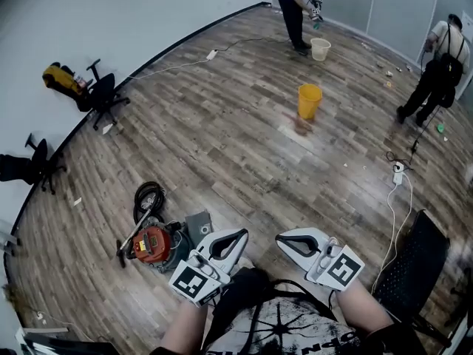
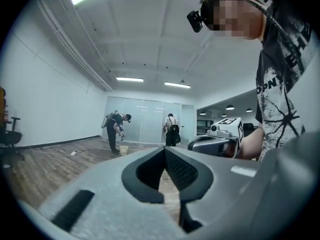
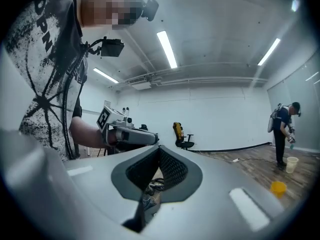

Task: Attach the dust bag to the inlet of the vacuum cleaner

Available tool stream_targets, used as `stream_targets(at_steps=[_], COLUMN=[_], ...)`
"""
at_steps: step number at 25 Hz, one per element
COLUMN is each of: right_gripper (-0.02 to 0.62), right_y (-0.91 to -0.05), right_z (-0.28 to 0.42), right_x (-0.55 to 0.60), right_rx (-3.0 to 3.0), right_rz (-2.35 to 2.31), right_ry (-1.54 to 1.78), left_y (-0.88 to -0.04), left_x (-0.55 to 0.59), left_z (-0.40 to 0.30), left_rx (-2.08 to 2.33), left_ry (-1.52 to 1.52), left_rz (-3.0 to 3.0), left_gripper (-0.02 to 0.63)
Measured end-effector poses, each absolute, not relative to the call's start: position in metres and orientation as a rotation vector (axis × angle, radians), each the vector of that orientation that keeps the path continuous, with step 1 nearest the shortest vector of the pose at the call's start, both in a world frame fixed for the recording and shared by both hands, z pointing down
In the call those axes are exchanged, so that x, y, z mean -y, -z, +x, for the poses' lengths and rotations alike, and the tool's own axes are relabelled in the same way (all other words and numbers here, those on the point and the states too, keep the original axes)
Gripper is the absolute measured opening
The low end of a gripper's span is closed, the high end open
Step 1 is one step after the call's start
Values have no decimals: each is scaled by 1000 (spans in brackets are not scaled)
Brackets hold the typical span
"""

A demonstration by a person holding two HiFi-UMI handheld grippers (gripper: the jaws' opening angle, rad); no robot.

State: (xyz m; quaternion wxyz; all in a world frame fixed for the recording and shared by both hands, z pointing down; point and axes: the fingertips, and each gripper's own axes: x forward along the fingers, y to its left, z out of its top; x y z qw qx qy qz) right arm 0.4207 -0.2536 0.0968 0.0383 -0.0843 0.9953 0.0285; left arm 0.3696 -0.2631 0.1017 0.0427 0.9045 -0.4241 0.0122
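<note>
Left gripper (image 1: 238, 235), right gripper (image 1: 282, 239): jaws pressed together, empty, held close to the torso.
Vacuum cleaner (image 1: 153, 244): round, red-topped hard plastic, on the plank floor (image 1: 244, 124) toward its near left edge. Coiled black hose (image 1: 149, 196) lies behind it. Flat grey square (image 1: 198, 225), possibly the dust bag, sits just beside it.
Risk: a limp bag may crumple off the inlet; the hose could snag the jaws.

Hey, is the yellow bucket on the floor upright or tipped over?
Upright: the yellow bucket stands on its base, open rim facing up.
</note>
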Motion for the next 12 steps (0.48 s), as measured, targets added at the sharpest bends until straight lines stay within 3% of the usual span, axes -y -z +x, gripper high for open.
stream_targets(at_steps=[12], right_gripper=[5], right_y=[-66], right_z=[263], right_x=[351], right_rx=[-3097], right_rz=[-1], right_ry=[-95], left_y=[-72], left_x=[349], left_z=[217], left_rx=[1524], left_ry=[-1], left_rz=[2736], left_gripper=[0])
